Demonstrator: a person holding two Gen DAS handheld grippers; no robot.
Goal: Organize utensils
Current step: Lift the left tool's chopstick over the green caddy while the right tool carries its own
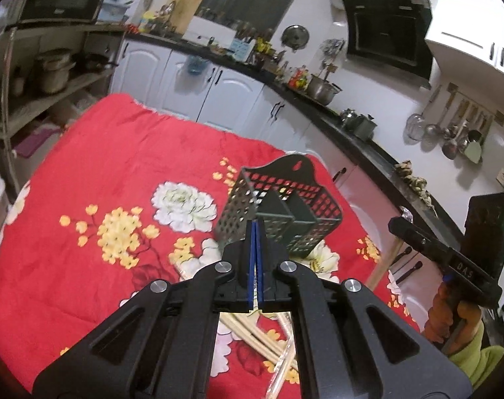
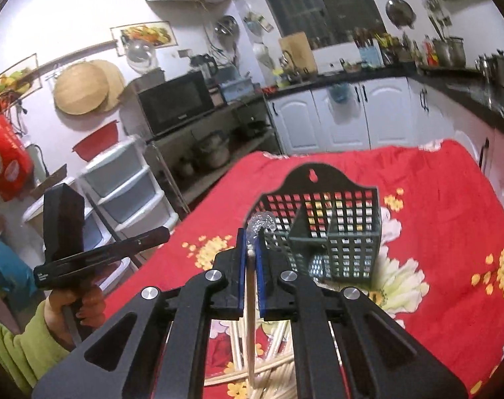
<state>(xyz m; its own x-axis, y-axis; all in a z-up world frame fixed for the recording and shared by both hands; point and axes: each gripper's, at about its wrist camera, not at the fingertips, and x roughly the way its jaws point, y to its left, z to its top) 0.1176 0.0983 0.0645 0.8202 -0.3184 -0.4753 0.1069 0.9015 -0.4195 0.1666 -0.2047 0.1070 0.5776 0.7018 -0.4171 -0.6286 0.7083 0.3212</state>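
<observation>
A dark green mesh utensil basket (image 1: 301, 206) (image 2: 335, 232) with two compartments stands upright on the red floral tablecloth (image 1: 102, 166) (image 2: 434, 183). Something shiny (image 2: 318, 266) shows through its mesh low down. My right gripper (image 2: 250, 242) hovers just in front of the basket's left compartment, shut on a wooden chopstick (image 2: 250, 316) that hangs down; a bit of clear plastic (image 2: 260, 224) sticks up above the pads. Loose chopsticks (image 1: 252, 332) (image 2: 275, 365) lie on the cloth beneath both grippers. My left gripper (image 1: 255, 232) is shut with nothing between its blue pads, short of the basket.
White cabinets (image 1: 218, 96) under a dark counter (image 1: 351, 126) with pots run behind the table. A shelf with pots (image 1: 52, 73) and plastic drawers (image 2: 125, 193) stand to the left. A green-sleeved arm (image 2: 26, 349) holds the other gripper.
</observation>
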